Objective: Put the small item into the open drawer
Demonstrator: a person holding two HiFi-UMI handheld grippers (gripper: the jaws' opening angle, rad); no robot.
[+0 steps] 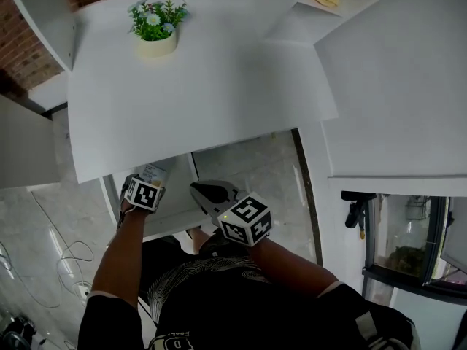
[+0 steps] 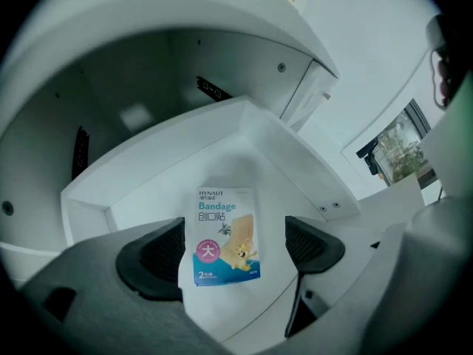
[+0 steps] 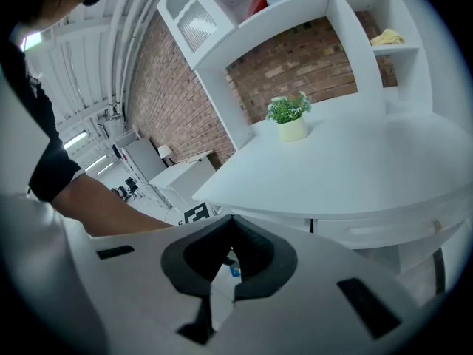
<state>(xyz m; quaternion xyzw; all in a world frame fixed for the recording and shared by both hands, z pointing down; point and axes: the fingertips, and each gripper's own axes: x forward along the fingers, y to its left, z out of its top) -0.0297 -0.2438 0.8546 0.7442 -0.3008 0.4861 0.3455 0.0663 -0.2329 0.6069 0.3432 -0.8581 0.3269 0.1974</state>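
The small item is a flat bandage packet (image 2: 225, 237), white and blue with a cartoon print. It lies face up on the floor of the open white drawer (image 2: 310, 176), between the spread fingers of my left gripper (image 2: 230, 251), touching neither pad. From the head view the left gripper (image 1: 144, 188) reaches under the desk's front edge over the drawer (image 1: 172, 223), and a corner of the packet (image 1: 152, 172) shows there. My right gripper (image 1: 206, 195) hovers just right of the drawer; its jaws are closed together with nothing in them (image 3: 232, 266).
A white desk top (image 1: 204, 86) overhangs the drawer and carries a potted plant (image 1: 155, 28). White shelving (image 1: 343, 2) with a yellow cloth stands at the back right. A glass-fronted cabinet (image 1: 405, 239) stands on the right, and cables (image 1: 62, 261) lie on the marble floor at left.
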